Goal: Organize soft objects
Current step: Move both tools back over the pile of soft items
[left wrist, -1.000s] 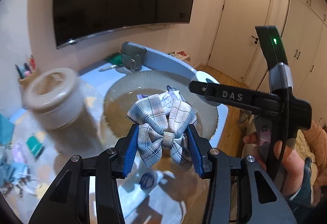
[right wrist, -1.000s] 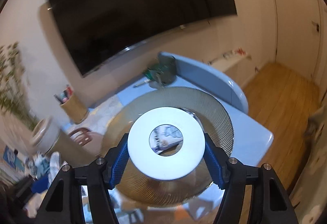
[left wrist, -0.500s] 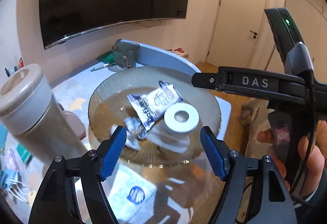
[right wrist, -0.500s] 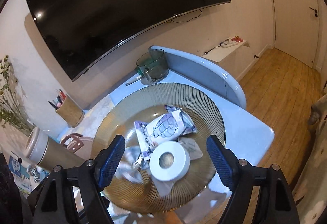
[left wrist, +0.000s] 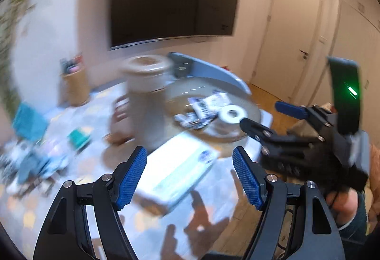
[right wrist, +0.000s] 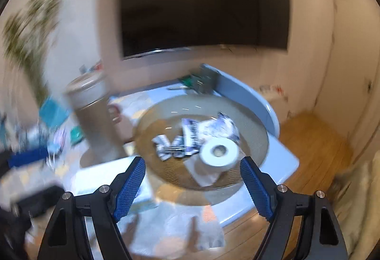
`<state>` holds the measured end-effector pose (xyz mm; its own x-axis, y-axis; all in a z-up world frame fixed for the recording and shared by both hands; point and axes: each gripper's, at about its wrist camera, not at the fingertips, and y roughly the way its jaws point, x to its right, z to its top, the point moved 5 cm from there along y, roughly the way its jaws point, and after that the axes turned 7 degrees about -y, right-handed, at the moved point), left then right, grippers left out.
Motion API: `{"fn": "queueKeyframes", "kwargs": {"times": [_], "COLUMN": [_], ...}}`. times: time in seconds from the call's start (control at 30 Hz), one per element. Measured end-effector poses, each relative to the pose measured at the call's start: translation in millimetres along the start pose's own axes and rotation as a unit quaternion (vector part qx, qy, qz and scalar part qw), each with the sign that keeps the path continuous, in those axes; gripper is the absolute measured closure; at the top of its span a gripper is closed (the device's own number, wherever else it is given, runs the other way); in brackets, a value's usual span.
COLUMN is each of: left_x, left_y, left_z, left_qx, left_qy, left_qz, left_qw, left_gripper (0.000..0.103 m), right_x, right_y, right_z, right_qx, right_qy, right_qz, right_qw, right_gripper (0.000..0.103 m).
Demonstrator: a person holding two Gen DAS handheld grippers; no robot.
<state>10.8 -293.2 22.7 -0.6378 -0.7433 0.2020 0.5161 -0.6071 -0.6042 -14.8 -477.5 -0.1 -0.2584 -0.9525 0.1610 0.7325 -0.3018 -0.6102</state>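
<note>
A ribbed glass bowl (right wrist: 256, 122) stands on the table and holds three soft things. They are a white toilet paper roll (right wrist: 219, 152), a crumpled printed packet (right wrist: 213, 129) and a plaid cloth (right wrist: 171, 146). My right gripper (right wrist: 192, 165) is open and empty, held back from the bowl's near rim. My left gripper (left wrist: 190, 160) is also open and empty, above a white tissue pack (left wrist: 180, 165). In the left wrist view the bowl (left wrist: 251, 105) and roll (left wrist: 231, 115) lie ahead to the right. The right gripper (left wrist: 268, 117) hovers beside them, held by a hand.
A tall beige lidded canister (left wrist: 147, 98) stands just left of the bowl. A pen holder (left wrist: 76, 86) and a blurred pile of small items (left wrist: 30, 158) fill the table's left side. A glass mug (right wrist: 204, 80) sits behind the bowl. Wooden floor lies beyond the table's right edge.
The left jaws opened and let the plaid cloth go; the right jaws let the roll go. Both now lie in the bowl. Both grippers have drawn back and swung left.
</note>
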Motion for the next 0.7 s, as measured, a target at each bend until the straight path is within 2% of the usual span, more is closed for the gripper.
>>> {"fn": "queueKeyframes", "kwargs": {"times": [0.07,0.2,0.33,0.4,0.47,0.6,0.67,0.7], "left_x": [-25.1,-84.0,-151.3,-186.0,-211.2,-252.7,-281.8,-292.9], "left_y": [-16.8,-48.7,-70.5,-82.6,-91.9,-89.8,-82.2,-81.1], "left_z": [-6.3,-27.0,-45.6,-54.0,-60.9,-79.2,-94.4,-101.1], "left_qx": [0.010,0.024,0.030,0.042,0.051,0.042,0.036,0.033], "left_qy": [-0.014,-0.056,-0.108,-0.125,-0.119,-0.139,-0.172,-0.183], "left_qz": [0.025,0.075,0.137,0.202,0.261,0.290,0.331,0.344], "left_qw": [0.9996,0.9953,0.9841,0.9705,0.9565,0.9459,0.9270,0.9205], "left_gripper": [0.030,0.030,0.030,0.030,0.030,0.028,0.027,0.027], "right_x": [-31.5,-109.4,-179.4,-209.5,-231.4,-273.0,-288.1,-295.2], "right_y": [-11.1,-34.5,-32.4,-23.6,-18.2,6.5,21.4,32.5], "right_z": [4.2,14.9,16.2,16.4,15.2,15.9,12.7,8.9], "right_qx": [0.015,0.067,0.072,0.064,0.060,0.042,0.023,0.009], "right_qy": [-0.044,-0.128,-0.193,-0.209,-0.213,-0.188,-0.166,-0.147], "right_qz": [0.002,0.030,0.052,0.075,0.098,0.169,0.203,0.228], "right_qw": [0.999,0.989,0.977,0.973,0.970,0.967,0.965,0.963], "right_gripper": [0.022,0.017,0.016,0.016,0.016,0.016,0.016,0.016]}}
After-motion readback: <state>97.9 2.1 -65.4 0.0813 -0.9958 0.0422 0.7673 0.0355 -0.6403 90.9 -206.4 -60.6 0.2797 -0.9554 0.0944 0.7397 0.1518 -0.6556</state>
